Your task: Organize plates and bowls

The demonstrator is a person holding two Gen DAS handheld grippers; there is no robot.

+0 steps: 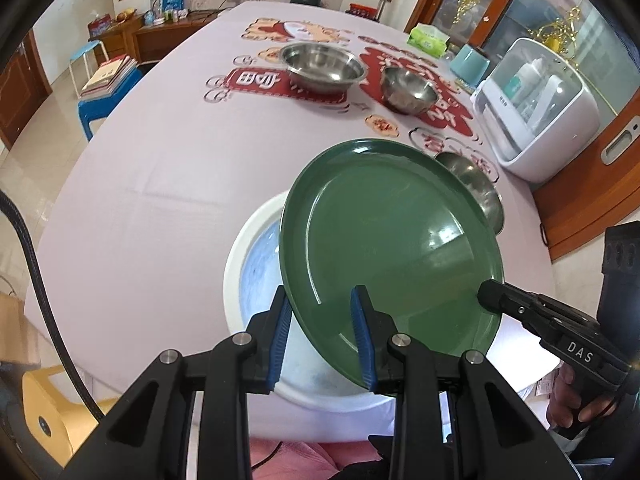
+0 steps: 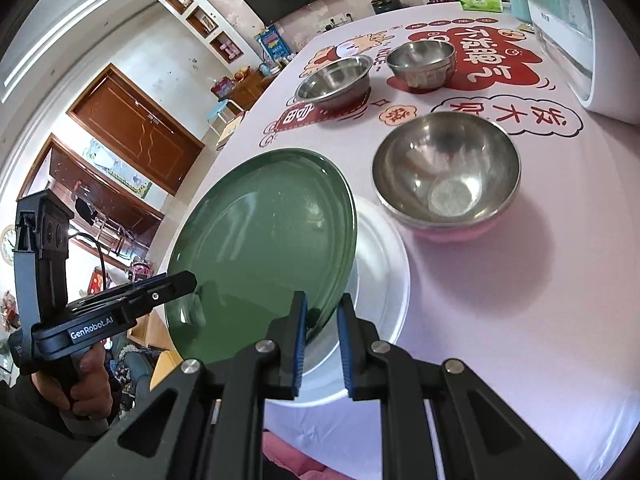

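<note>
Green plate (image 1: 384,240) hangs tilted above a white plate (image 1: 256,280) at the near edge of the surface (image 1: 160,168), clamped on opposite rims. On its near-left rim the left hand-held gripper (image 1: 324,340) pinches with blue pads; on its near-right rim the right hand-held gripper (image 2: 322,344) does the same. Just right of the white plate sits a steel bowl (image 2: 446,172). Two more steel bowls (image 1: 322,66) stand farther back on the printed cloth.
</note>
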